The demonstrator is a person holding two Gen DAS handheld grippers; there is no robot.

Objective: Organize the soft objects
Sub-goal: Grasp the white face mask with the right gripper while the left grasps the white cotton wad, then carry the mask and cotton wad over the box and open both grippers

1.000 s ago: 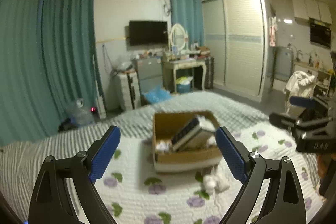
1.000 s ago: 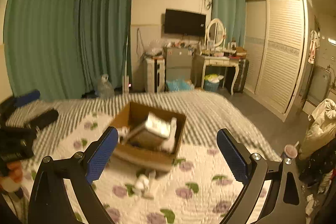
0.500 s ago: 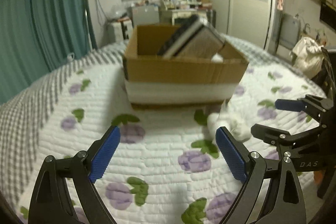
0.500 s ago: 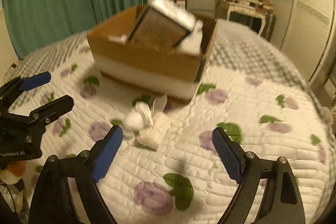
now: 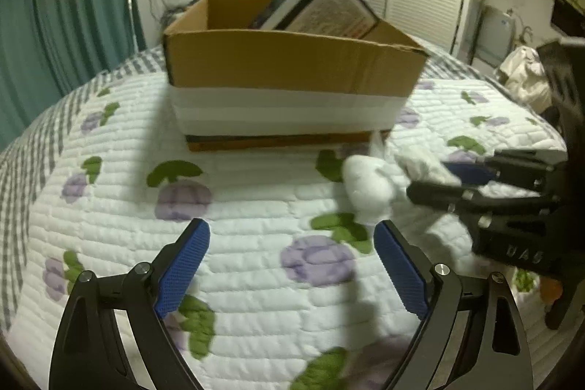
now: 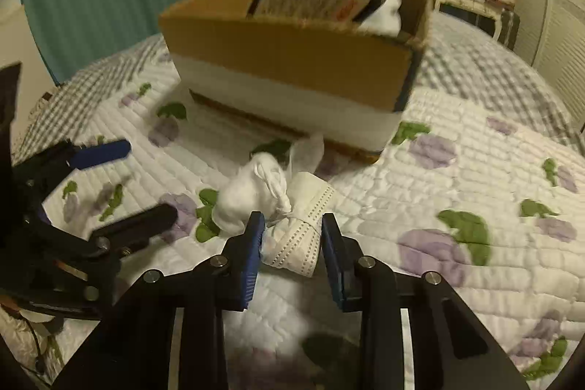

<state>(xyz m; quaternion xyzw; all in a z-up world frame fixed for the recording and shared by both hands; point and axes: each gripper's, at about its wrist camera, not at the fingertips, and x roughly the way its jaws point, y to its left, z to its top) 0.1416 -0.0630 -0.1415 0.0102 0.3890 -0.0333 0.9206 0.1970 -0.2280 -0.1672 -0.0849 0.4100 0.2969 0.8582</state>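
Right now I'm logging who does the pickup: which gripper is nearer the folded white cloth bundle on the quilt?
Right. The right gripper has its jaws around the white cloth bundle; the left gripper hangs open beside it.
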